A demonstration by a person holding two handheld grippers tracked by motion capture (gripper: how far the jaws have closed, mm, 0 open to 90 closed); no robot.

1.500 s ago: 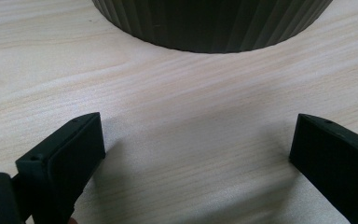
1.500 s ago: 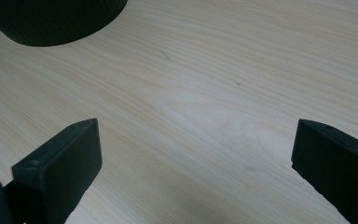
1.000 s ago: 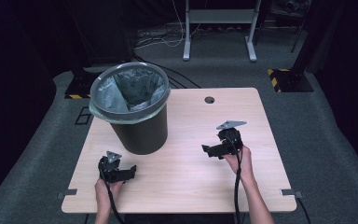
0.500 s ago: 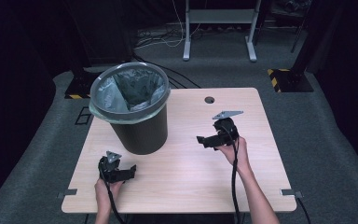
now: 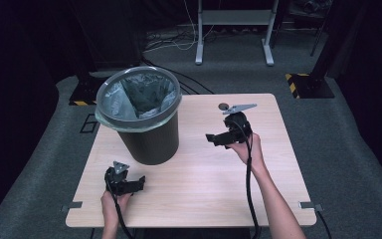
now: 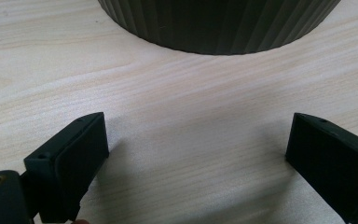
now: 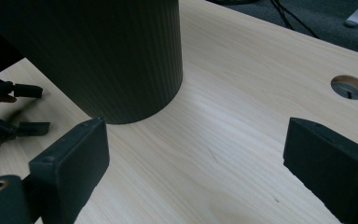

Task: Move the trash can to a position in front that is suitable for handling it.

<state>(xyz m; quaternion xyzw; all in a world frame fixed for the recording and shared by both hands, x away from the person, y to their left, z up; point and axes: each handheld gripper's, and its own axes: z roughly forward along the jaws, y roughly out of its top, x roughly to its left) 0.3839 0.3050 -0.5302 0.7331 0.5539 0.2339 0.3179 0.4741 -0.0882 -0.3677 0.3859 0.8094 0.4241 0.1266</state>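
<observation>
Since a second ago the right tongs [image 5: 210, 138] have lifted off the worktop [image 5: 204, 184] and swung toward the bin [image 5: 146, 142]; jaws have just been closing a touch, nothing between them, still wide apart; left tongs [image 5: 138, 183] have not shifted.

Bin: dark ribbed waste bin, upright on the left rear part of the worktop; grey liner bag [image 5: 110, 99] folded over its rim; inside looks dark, contents cannot be told; in the left gripper view its ribbed base [image 6: 219, 25] stands just ahead of the tongs [image 6: 196, 156], not touching; in the right gripper view its wall [image 7: 98, 56] is ahead and left of the tongs [image 7: 193, 163], apart.

Right tongs: held up in the right hand [image 5: 246, 149], pointing left toward the bin, released, empty; grey plate on top; cable trails down along the forearm.

Left tongs: low at the front left of the worktop, in the left hand [image 5: 113, 199], near the bin's foot; jaws spread wide, empty, bare wood between them.

Worktop: pale wood; round cable hole [image 7: 349, 87] near the far edge; grey carpet floor [image 5: 338, 129] around it.
</observation>
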